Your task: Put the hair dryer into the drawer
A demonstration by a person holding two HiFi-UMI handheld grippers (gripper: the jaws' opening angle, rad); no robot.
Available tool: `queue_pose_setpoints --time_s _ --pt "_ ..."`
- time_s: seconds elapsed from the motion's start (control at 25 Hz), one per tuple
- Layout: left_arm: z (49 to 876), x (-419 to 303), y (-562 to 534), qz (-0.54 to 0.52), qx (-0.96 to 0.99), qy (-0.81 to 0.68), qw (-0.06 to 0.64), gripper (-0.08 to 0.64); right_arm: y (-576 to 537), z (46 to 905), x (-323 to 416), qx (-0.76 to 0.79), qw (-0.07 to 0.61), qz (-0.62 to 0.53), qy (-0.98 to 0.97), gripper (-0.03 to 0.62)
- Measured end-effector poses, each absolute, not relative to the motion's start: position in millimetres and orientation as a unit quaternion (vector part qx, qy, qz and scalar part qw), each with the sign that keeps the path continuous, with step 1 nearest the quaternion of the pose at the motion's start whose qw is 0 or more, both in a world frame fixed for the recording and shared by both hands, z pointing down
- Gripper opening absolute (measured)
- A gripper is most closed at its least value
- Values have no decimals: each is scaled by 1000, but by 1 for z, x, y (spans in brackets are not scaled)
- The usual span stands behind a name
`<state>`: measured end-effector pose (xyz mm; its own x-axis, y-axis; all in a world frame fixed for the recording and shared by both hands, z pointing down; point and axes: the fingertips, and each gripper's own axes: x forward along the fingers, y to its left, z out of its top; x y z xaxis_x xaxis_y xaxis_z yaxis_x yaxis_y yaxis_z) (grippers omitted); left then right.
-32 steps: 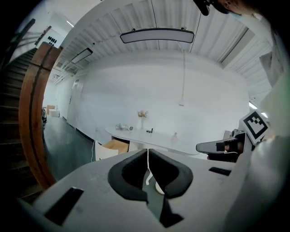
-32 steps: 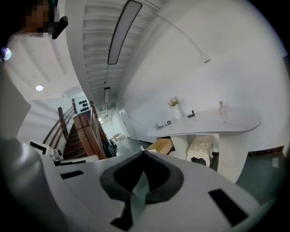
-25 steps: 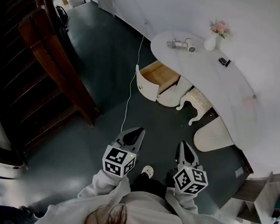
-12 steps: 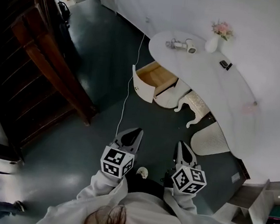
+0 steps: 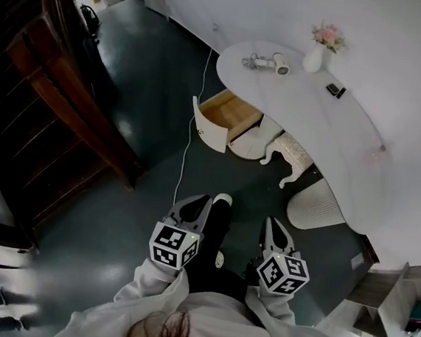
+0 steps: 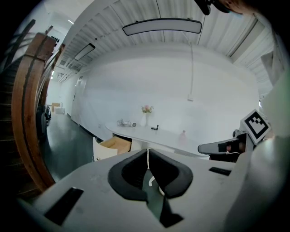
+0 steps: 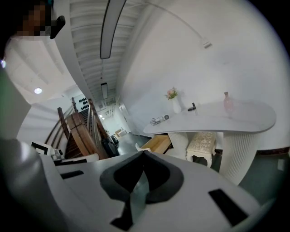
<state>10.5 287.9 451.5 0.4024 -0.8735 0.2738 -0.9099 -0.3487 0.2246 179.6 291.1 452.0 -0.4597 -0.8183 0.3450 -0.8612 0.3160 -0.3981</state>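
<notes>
The hair dryer (image 5: 265,62) lies on the far end of the white curved table (image 5: 325,131), small in the left gripper view (image 6: 125,123) and the right gripper view (image 7: 159,119). Under that end the wooden drawer (image 5: 229,116) stands pulled open and looks empty; it also shows as a drawer (image 6: 114,145) and a drawer (image 7: 156,142) in the gripper views. My left gripper (image 5: 194,205) and right gripper (image 5: 275,231) hover side by side over the dark floor, well short of the table. Both are shut with nothing in them: left gripper (image 6: 147,152), right gripper (image 7: 144,153).
A dark wooden staircase (image 5: 62,90) fills the left. A white cord (image 5: 190,136) runs down the floor from the wall. On the table stand a vase of flowers (image 5: 318,54) and a small dark object (image 5: 335,89). A cream stool (image 5: 290,153) and a ribbed pedestal (image 5: 314,207) stand underneath.
The person has stepped toward the table; a shoe now shows between the grippers. Table and drawer have shifted slightly left and up in the head view. Both grippers stay shut.
</notes>
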Motion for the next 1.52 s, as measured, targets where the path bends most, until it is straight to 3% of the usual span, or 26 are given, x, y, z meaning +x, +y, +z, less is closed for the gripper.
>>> queue_pose_setpoints --time_s 0.64,1.52 --pt "446 24 198 54 830 -528 171 20 209 451 193 531 38 276 -800 49" --pt "426 -5 -4 54 840 -514 165 20 13 430 172 553 22 275 -786 50"
